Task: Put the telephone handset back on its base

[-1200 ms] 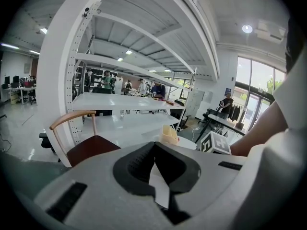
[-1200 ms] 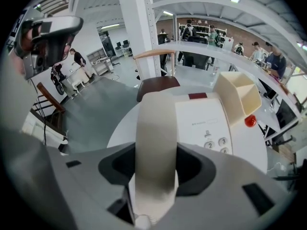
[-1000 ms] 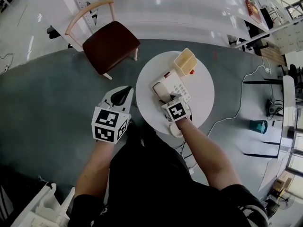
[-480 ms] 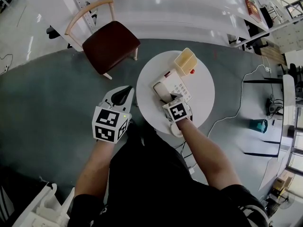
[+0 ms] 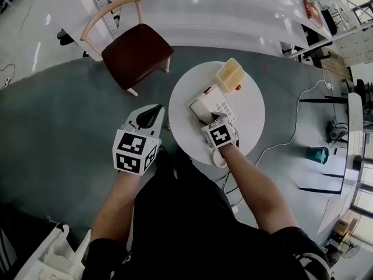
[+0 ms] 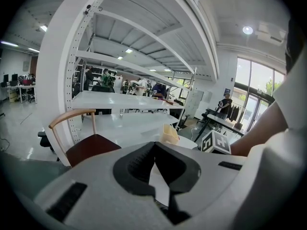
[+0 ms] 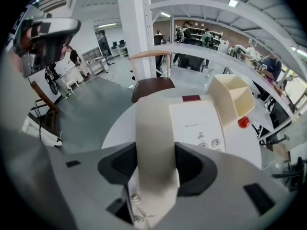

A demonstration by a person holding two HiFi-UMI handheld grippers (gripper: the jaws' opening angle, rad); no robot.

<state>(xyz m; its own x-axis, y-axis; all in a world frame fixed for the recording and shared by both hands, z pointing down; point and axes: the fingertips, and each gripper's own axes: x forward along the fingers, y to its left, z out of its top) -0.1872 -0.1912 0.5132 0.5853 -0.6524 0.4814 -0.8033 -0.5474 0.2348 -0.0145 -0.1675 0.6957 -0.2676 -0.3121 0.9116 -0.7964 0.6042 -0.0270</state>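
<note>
While the right gripper (image 7: 156, 163) pinches the cream telephone handset (image 7: 153, 123) between its two jaws, the handset lies along the left side of the telephone base (image 7: 199, 121), mid-frame on a round white table (image 5: 247, 118). A yellow open container (image 5: 229, 74) and a small red object (image 7: 243, 122) sit just beyond the base. The left gripper (image 6: 154, 147), off the table at left, is empty, its jaw tips pressed together.
</note>
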